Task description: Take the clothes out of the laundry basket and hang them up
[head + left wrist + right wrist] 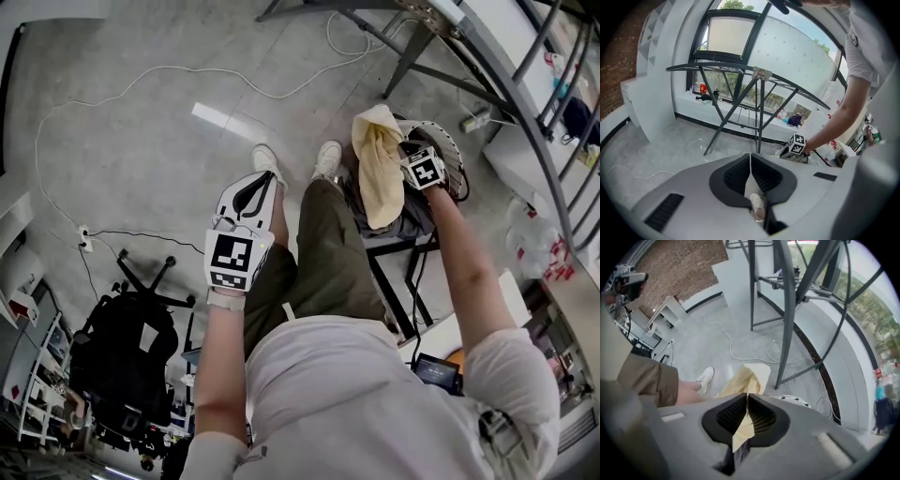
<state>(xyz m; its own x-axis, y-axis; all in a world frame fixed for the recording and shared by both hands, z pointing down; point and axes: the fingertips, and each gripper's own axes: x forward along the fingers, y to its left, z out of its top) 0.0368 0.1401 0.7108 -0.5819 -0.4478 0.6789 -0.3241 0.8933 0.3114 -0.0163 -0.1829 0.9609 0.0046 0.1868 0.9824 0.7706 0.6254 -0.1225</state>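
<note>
A pale yellow cloth [378,164] hangs lifted above the white perforated laundry basket [454,150], at the right of the head view. My right gripper [410,153] is shut on its upper edge. In the right gripper view the yellow cloth [747,378] is pinched between the closed jaws of the right gripper [747,397], and the basket rim [794,401] shows just behind. My left gripper [251,192] hovers over the person's left leg, shut and empty; the left gripper [750,159] has its jaws together. The grey drying rack [759,89] stands ahead by the window.
Dark clothes [412,220] lie under the yellow cloth beside a black frame [389,281]. The drying rack's legs [412,52] and rails [525,103] cross the top right. A white cable [141,80] loops over the floor. A black office chair [127,352] stands lower left.
</note>
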